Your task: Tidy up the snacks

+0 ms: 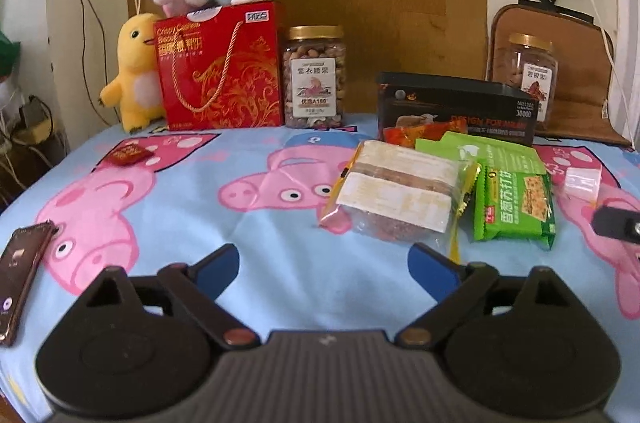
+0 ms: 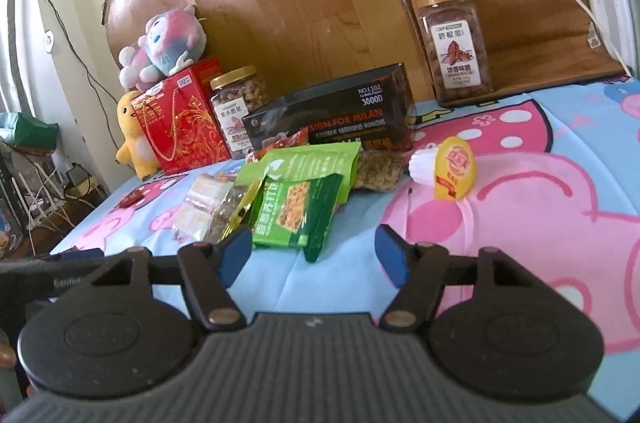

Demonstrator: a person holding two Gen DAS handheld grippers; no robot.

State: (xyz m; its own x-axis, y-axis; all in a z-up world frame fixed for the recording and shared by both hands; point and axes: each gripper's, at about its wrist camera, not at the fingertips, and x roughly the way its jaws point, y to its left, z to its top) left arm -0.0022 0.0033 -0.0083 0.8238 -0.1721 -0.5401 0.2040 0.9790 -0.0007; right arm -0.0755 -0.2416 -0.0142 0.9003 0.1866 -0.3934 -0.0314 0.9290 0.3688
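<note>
**Snack pile untouched, both claws empty**

Loose snacks heaped on the bed [image 1: 280, 235] just in front of the black box [image 1: 456, 107], the landmark here. Nearest the claws: green cracker pack [image 1: 514, 207] and clear cake pack [image 1: 396, 191], touching, partly overlapping. Behind them, against the black box, a green pouch [image 2: 304, 163] and an orange wrapper [image 1: 416, 133]. Right of the pile, apart from it, a jelly cup [image 2: 448, 169] lying on its side. Well left of the black box, a small red packet [image 1: 128, 155] alone.

Handling, as a judgement: film packs light, soft, crinkly and slippery; contents brittle, so best pinched gently across the short edge or a sealed end, not the middle. Jelly cup stiffer but rounded, likely to roll; grip across the body.

Containers: nut jar [image 1: 314, 77] left of the black box, beside the red gift box [image 1: 220, 67], full and capped gold. Second jar [image 2: 454, 51] behind and right of the black box, also capped and filled. Black box closed, contents hidden.

Left claw [image 1: 324, 269] spread wide, nothing between the pads. Right claw [image 2: 314, 257] moderately open, empty, just short of the green cracker pack.
</note>
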